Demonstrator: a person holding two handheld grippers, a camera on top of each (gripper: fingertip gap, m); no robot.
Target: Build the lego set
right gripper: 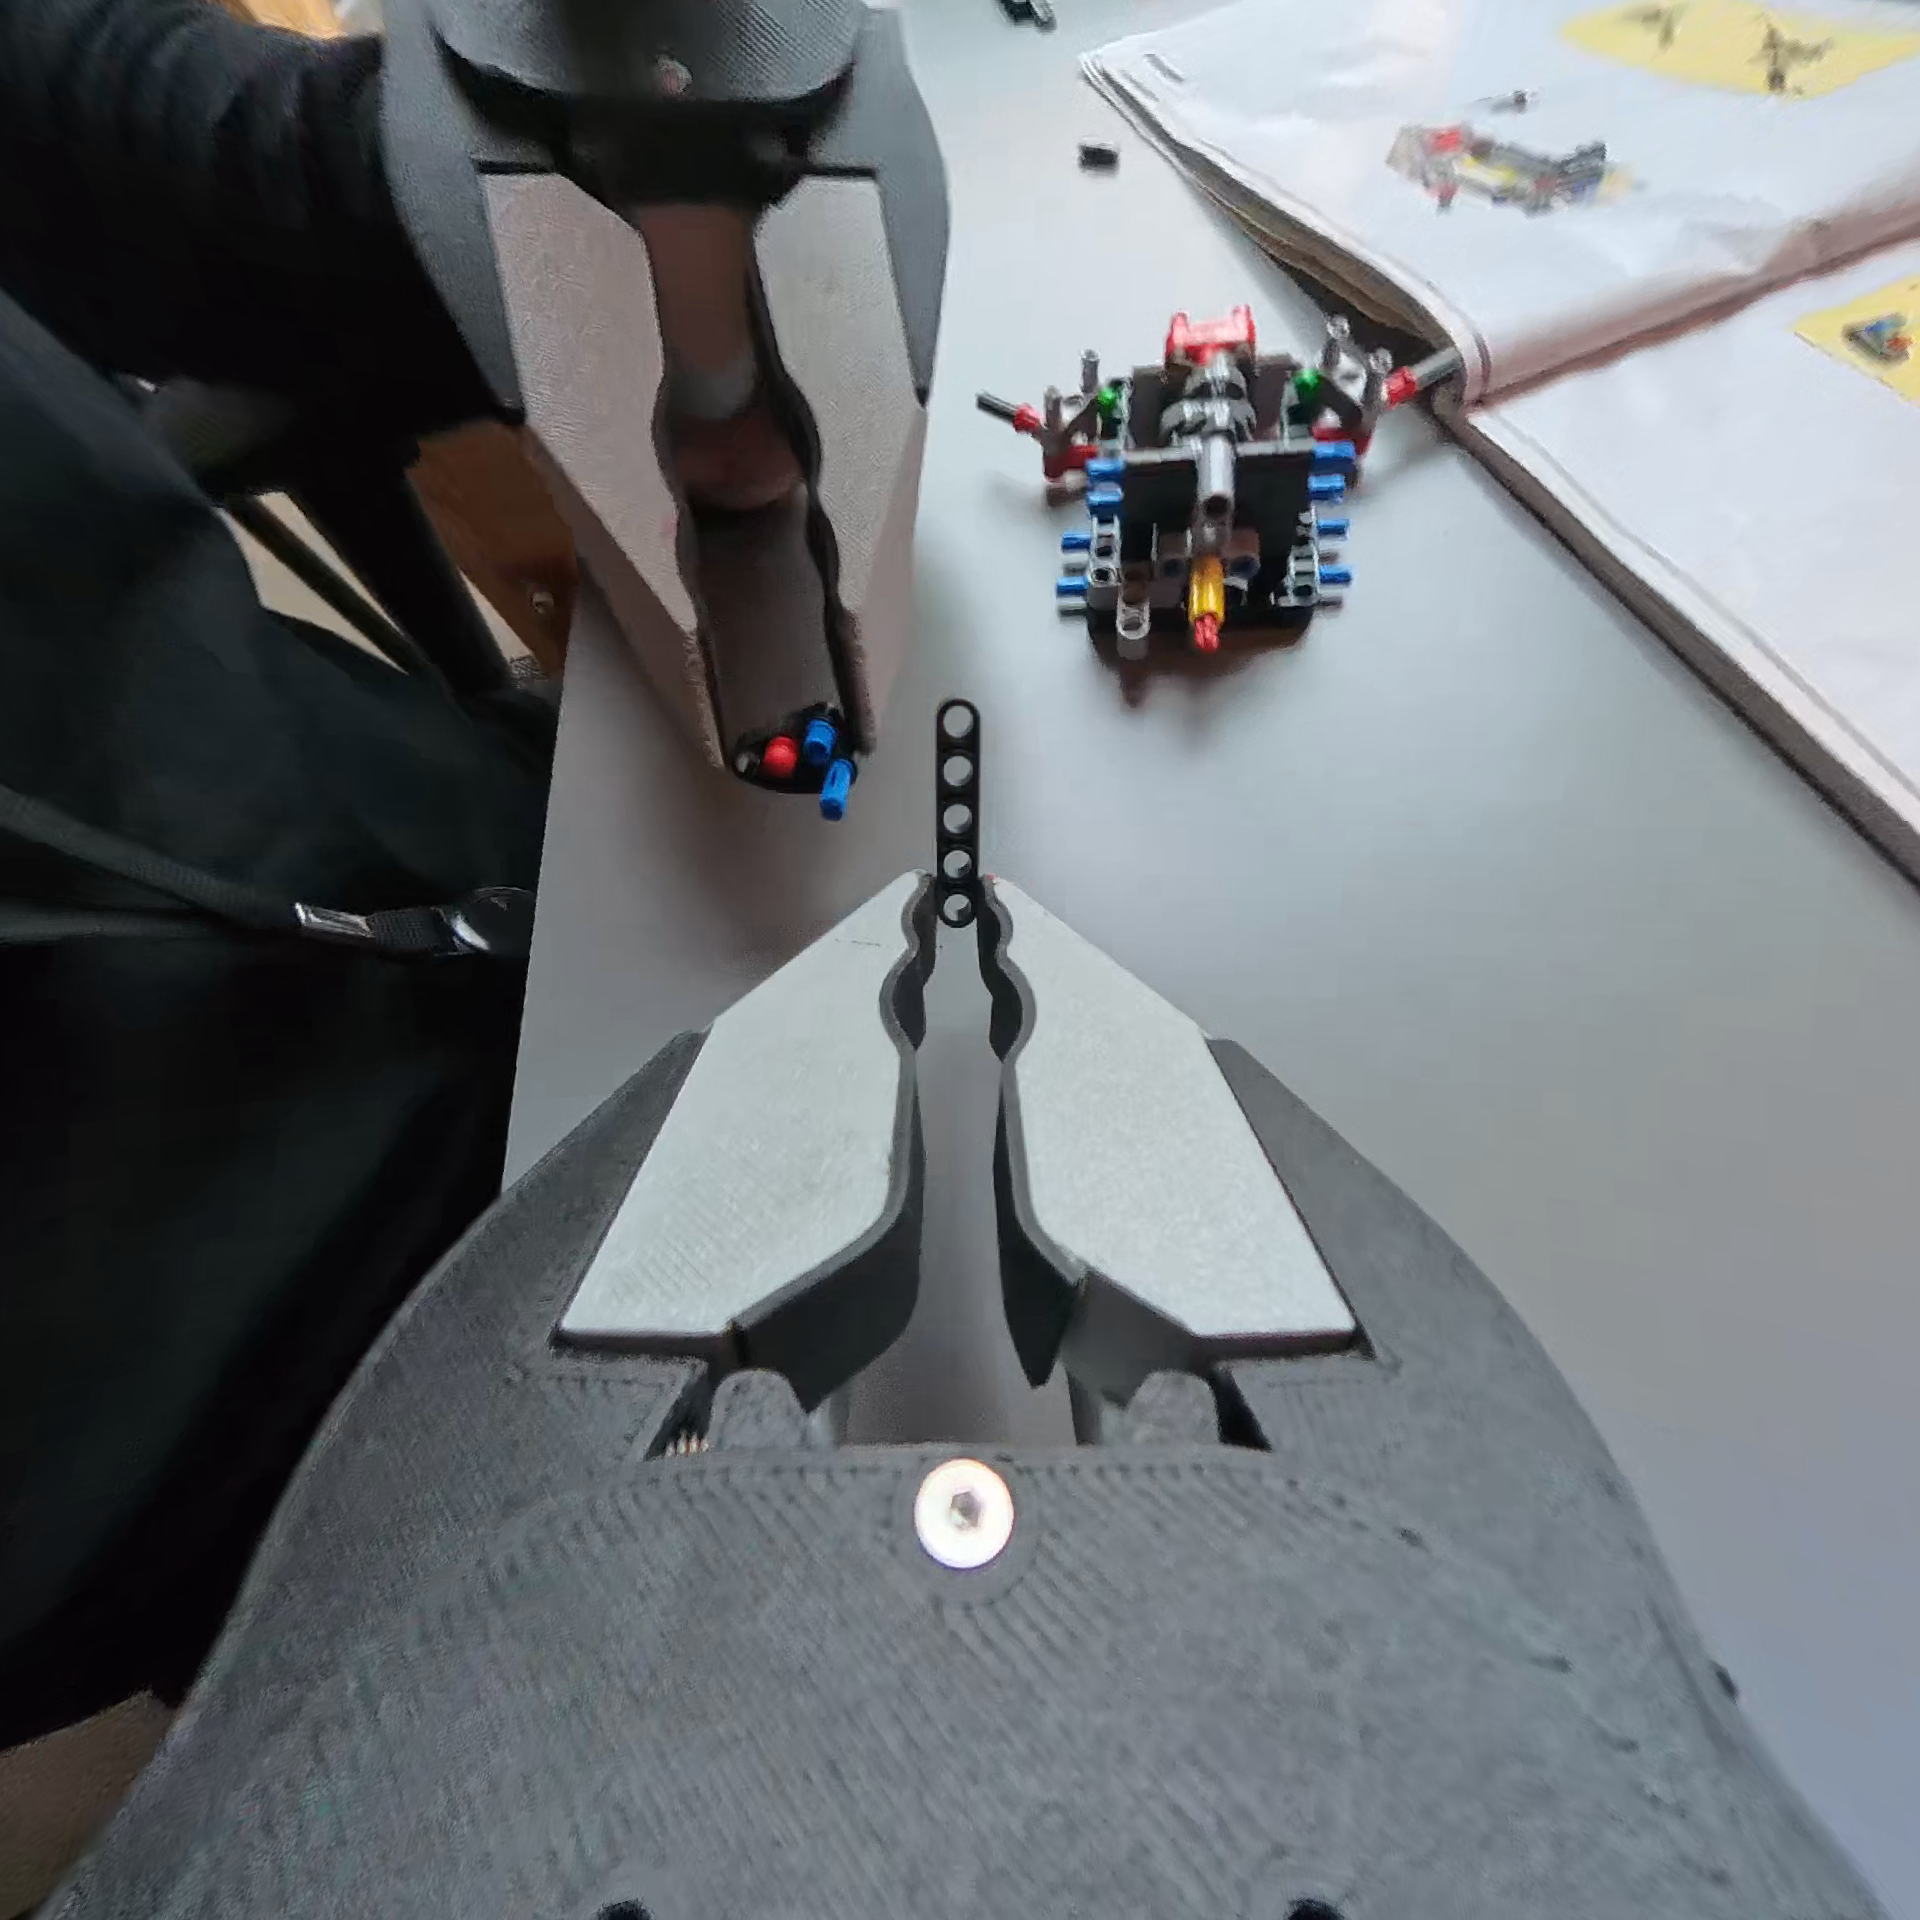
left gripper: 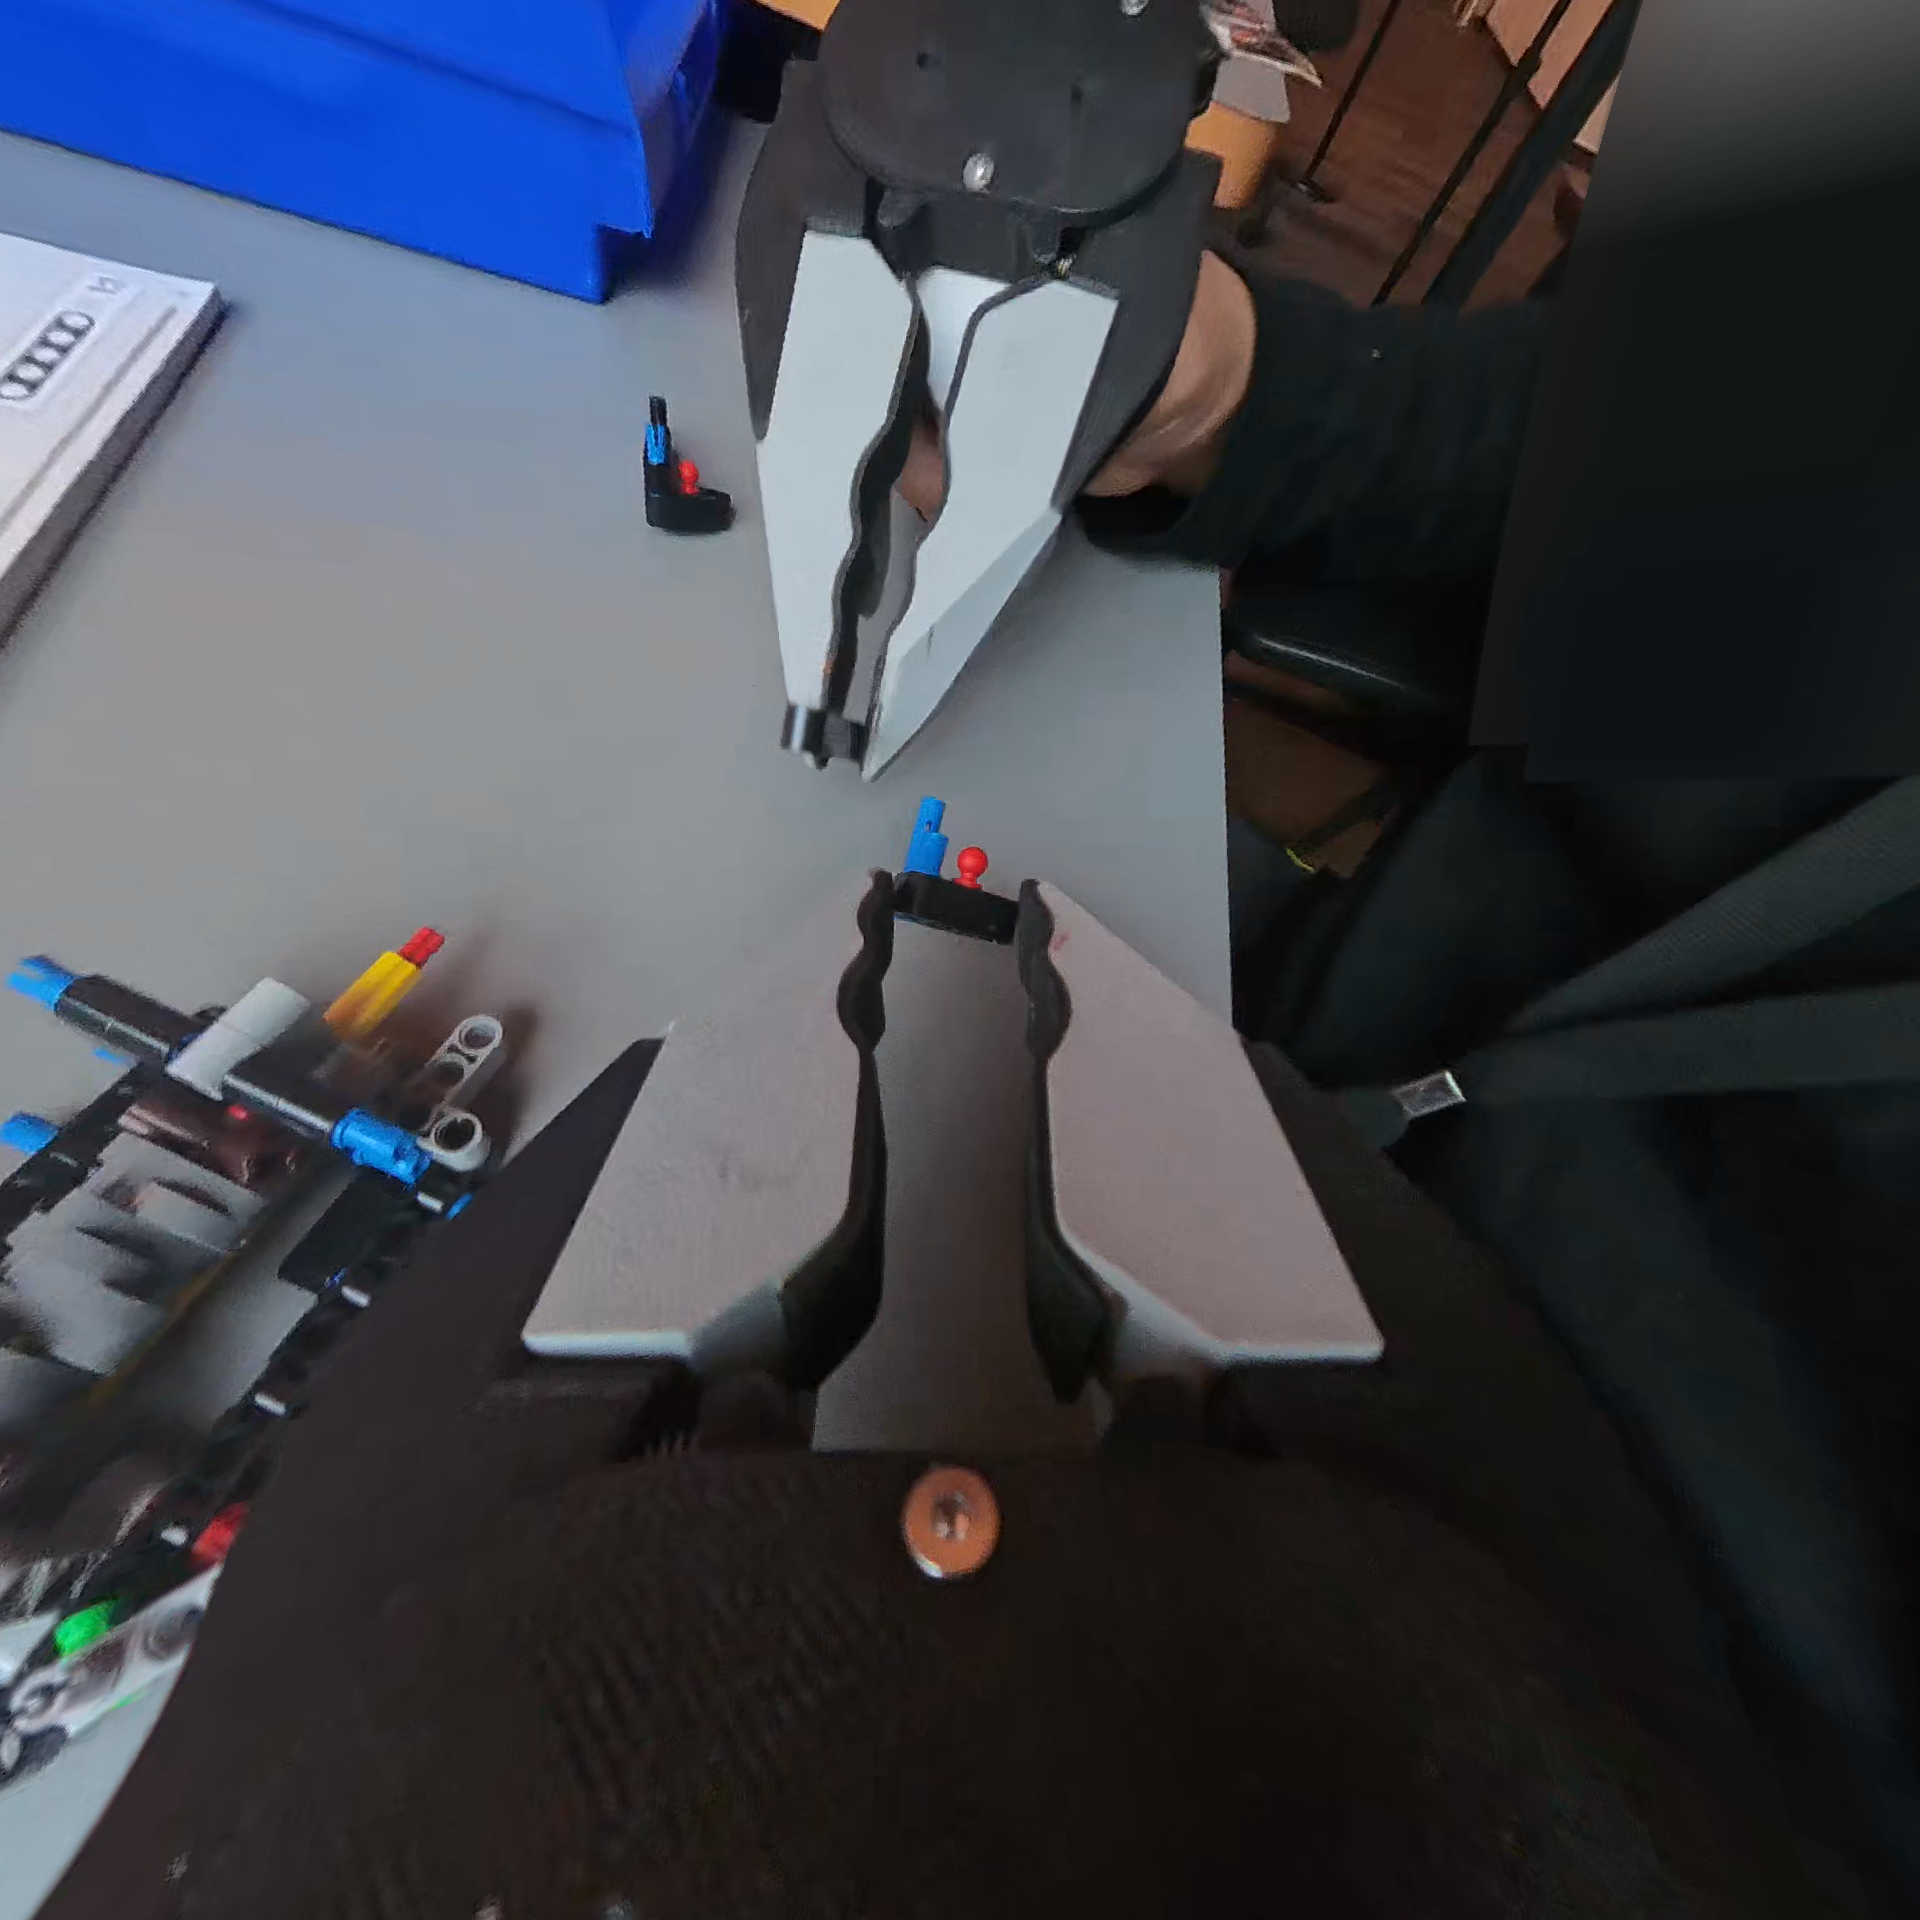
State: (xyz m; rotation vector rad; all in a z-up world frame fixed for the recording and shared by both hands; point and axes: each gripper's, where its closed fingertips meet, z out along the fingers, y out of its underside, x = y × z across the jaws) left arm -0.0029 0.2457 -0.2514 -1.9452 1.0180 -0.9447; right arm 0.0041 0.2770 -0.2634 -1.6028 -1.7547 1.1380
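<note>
Two grippers were held tip to tip above the near edge of a grey table (right gripper: 1351,1039), each clamped on a small piece. The left gripper (left gripper: 954,906) was closed across a short black block (left gripper: 956,910) fitted with a blue pin (left gripper: 925,836) and a red ball-headed pin (left gripper: 971,862); the same cluster was seen from the front, at the tip of that gripper, in the right wrist view. The right gripper (right gripper: 956,894) was clenched on the lower end of a thin black beam with a row of holes (right gripper: 957,800), which was held upright and projected beyond the fingertips. In the left wrist view that beam was seen only as a dark stub at the tip of the right gripper, just beyond the block and apart from it.

A second black angled piece (left gripper: 681,488), also carrying a blue pin and a red one, was left lying on the table farther out. The partly built model (right gripper: 1195,499), black with blue pins along both sides and a yellow and red shaft at its front, was set on the table beside the open instruction booklet (right gripper: 1558,208). A blue bin (left gripper: 416,125) was seen at the far side of the table.
</note>
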